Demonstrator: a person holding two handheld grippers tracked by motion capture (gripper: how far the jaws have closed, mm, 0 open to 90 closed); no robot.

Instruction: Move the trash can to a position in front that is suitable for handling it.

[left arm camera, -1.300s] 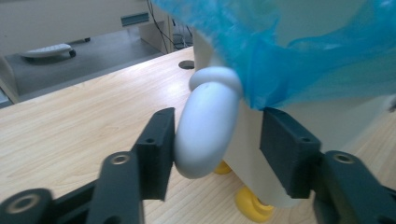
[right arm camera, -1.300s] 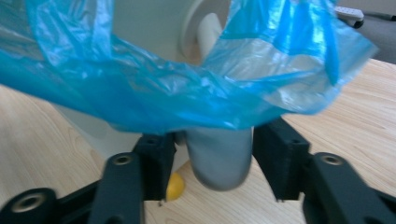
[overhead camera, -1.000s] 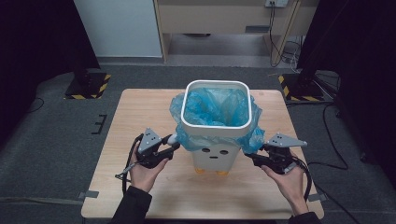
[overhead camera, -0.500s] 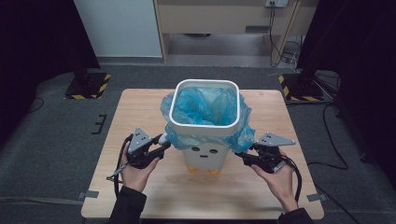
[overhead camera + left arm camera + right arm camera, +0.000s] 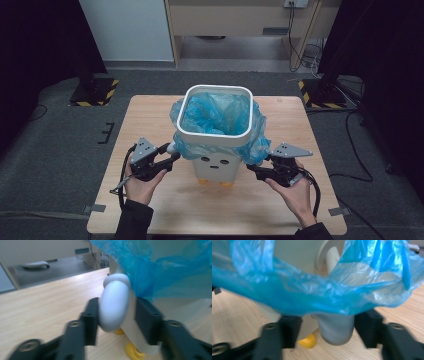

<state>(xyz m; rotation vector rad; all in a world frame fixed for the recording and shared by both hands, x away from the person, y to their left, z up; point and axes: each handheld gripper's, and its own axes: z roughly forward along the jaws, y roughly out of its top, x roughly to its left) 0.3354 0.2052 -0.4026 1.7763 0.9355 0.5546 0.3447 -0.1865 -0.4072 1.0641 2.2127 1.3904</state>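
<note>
A white bin is seen standing upright near the middle of the tabletop, its long axis vertical and its square mouth turned straight up. The printed face on its front wall is turned toward the person, and small yellow feet are seen under its base. A blue bag is lined inside it and folded out over the rim, so that it hangs down the outer walls.

The left hand-held gripper is held level at the bin's left side. In the left gripper view, the bin's rounded white side handle is seen between the two black jaws; one jaw lies against it, a gap shows at the other, and the jaws have just been opening.

The right hand-held gripper is held level at the bin's right side, under the hanging bag edge. In the right gripper view, the right side handle is seen between the jaws with clear gaps on both sides; these jaws stand apart and have also just been opening.
</note>
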